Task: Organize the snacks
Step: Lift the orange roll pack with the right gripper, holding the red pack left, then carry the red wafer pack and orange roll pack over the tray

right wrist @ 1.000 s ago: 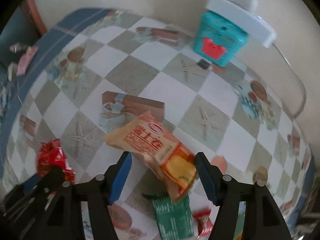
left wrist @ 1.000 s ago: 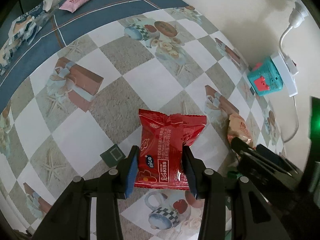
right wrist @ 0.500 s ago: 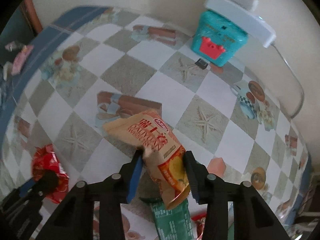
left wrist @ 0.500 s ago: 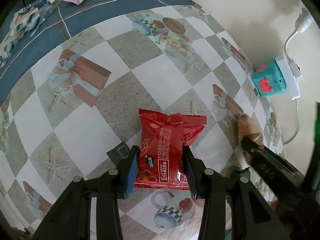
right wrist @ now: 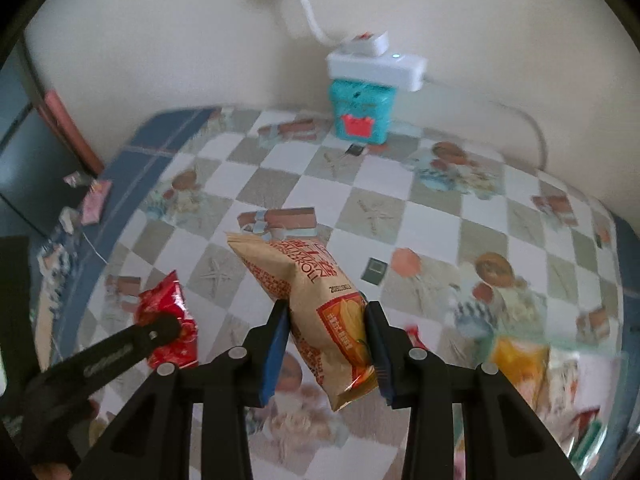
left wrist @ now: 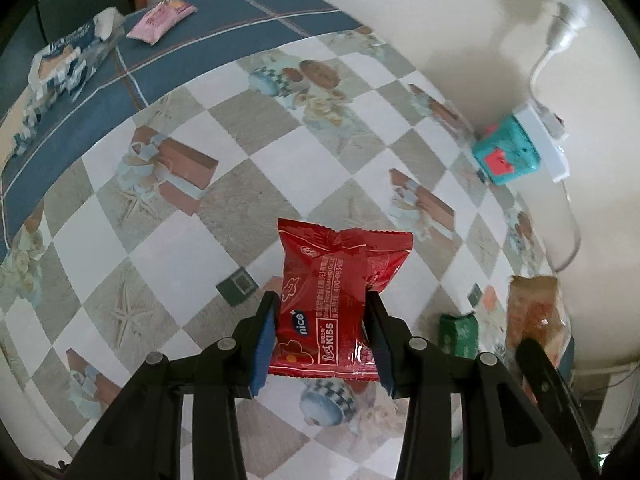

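While left fingers point(left wrist: 322, 336) pinch red packet point(left wrist: 336, 300), right fingers point(right wrist: 327, 344) squeeze tan packet point(right wrist: 316, 304).

Teal box point(right wrist: 362, 114) at the wall behind the tablecloth point(right wrist: 432, 216), power strip point(right wrist: 376, 67) on top of it

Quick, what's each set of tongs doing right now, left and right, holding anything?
Left tongs: closed on the red snack packet.
Right tongs: have just closed on the tan snack packet, now gripping it.
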`<state>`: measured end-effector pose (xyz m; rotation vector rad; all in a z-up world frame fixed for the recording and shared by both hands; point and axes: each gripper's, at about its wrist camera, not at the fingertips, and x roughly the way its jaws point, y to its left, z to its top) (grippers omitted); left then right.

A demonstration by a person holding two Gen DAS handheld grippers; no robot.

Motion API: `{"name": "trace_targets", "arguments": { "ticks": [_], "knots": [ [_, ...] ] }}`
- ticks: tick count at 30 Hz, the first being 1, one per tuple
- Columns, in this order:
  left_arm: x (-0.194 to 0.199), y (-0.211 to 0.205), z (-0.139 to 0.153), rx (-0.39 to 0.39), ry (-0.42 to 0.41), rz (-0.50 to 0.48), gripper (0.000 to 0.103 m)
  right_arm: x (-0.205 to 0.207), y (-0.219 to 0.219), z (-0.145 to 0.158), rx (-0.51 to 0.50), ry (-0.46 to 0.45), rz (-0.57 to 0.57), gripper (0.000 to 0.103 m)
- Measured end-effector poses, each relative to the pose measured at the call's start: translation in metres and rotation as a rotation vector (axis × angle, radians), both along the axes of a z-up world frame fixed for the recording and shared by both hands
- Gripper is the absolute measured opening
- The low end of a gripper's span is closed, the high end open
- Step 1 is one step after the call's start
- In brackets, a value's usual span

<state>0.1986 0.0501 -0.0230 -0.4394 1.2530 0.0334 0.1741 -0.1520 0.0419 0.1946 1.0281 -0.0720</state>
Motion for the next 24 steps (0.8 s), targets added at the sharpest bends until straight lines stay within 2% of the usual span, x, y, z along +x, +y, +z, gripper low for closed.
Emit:
{"name": "trace_targets", "arguments": {
  "ticks": [9,15,24],
  "knots": [
    [-0.023,-0.026,0.024,0.012,-0.040,-0.064,0.045,-0.079,-0.028,0.030,0.022,-0.096,-0.191,0.041],
    [-0.035,-0.046,0.032,0.008,-0.057,-0.116,0.045,-0.122,-0.052,0.027,0.045,-0.120,-0.321,0.041],
    [-0.046,-0.070,0.043,0.030,-0.088,-0.163,0.045,-0.153,-0.083,0.016,0.077,-0.120,-0.414,0.041]
  ]
}}
